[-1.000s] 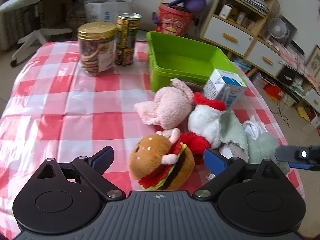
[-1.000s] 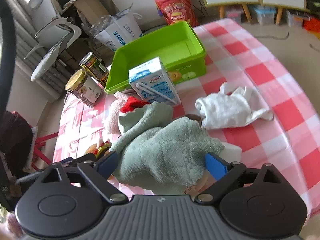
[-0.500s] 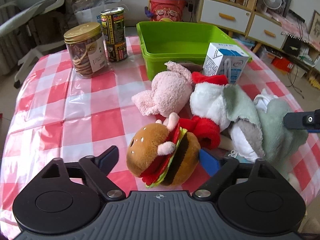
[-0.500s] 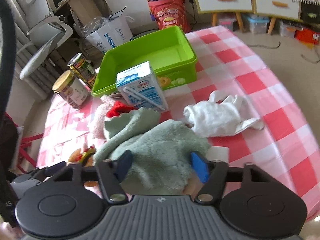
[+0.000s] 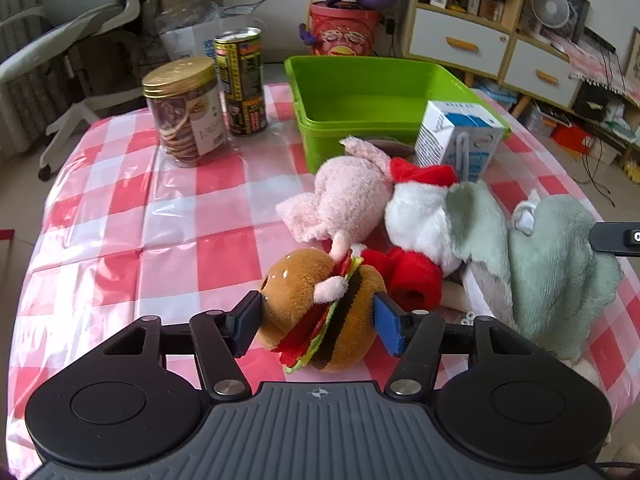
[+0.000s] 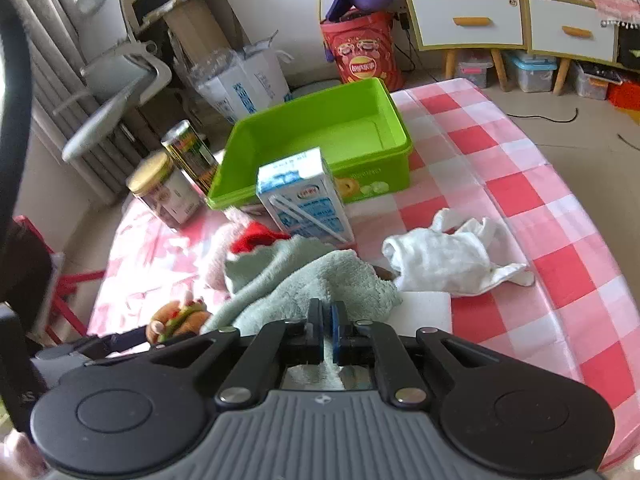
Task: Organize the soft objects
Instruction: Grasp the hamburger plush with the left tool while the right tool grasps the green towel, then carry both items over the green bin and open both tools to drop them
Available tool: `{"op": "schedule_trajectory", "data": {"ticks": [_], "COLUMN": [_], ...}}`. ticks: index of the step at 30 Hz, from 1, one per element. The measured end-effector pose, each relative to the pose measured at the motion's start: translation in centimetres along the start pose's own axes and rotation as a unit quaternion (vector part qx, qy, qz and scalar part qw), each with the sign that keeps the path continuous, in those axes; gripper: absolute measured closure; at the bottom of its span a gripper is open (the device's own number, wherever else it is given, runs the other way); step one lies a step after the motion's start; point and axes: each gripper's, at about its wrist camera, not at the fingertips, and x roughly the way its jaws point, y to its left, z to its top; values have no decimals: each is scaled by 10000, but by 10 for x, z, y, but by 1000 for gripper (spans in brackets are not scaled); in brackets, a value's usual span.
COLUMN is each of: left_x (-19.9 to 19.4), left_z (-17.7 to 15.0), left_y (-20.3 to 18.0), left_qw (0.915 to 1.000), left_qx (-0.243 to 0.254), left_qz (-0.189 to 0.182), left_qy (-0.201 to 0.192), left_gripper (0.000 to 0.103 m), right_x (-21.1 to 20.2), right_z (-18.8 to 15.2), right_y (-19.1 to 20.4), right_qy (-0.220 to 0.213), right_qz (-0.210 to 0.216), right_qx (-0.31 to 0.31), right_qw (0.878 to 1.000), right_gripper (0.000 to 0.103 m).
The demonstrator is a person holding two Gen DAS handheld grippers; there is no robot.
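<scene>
A brown plush hamburger toy (image 5: 320, 312) lies at the near edge of the red-and-white checked tablecloth (image 5: 120, 220), squeezed between the left gripper (image 5: 316, 320) pads. The right gripper (image 6: 326, 332) is pinched shut on a fluffy pale-green towel (image 6: 304, 284). Behind stand a blue-and-white milk carton (image 6: 304, 200) and an open lime-green plastic bin (image 5: 372, 96).

A table under a glossy red-and-white checked plastic cloth (image 5: 120, 208) carries a gold-lidded clear biscuit jar (image 5: 184, 110), a tall printed tin can (image 5: 241, 80), a bright green plastic bin (image 5: 372, 100), a blue-and-white milk carton (image 5: 458, 138), plush toys and a crumpled white cloth (image 6: 444, 258).
</scene>
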Motion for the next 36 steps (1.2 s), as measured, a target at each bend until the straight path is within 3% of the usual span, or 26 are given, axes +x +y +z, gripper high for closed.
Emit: {"op": "schedule_trajectory", "data": {"ticks": [9, 18, 26, 36], "left_x": [-20, -44, -57, -40], "left_z": [7, 15, 43, 100], "left_y": [11, 19, 16, 12], "left_qw": [9986, 9939, 9913, 9851], "left_qx": [-417, -838, -845, -1074], "left_qz": [-193, -444, -483, -748], "left_qy": [-272, -569, -885, -1119], "left_gripper": [48, 50, 51, 51], "right_x": [-23, -53, -56, -47], "right_z": [15, 38, 63, 113], "right_y": [1, 14, 14, -5], "right_qy": [-429, -1258, -1578, -1874], "right_qz": [840, 1777, 1985, 2231], "right_qx": [429, 710, 992, 1482], "right_qw": [9946, 9734, 9622, 9451], "right_gripper": [103, 103, 103, 103]}}
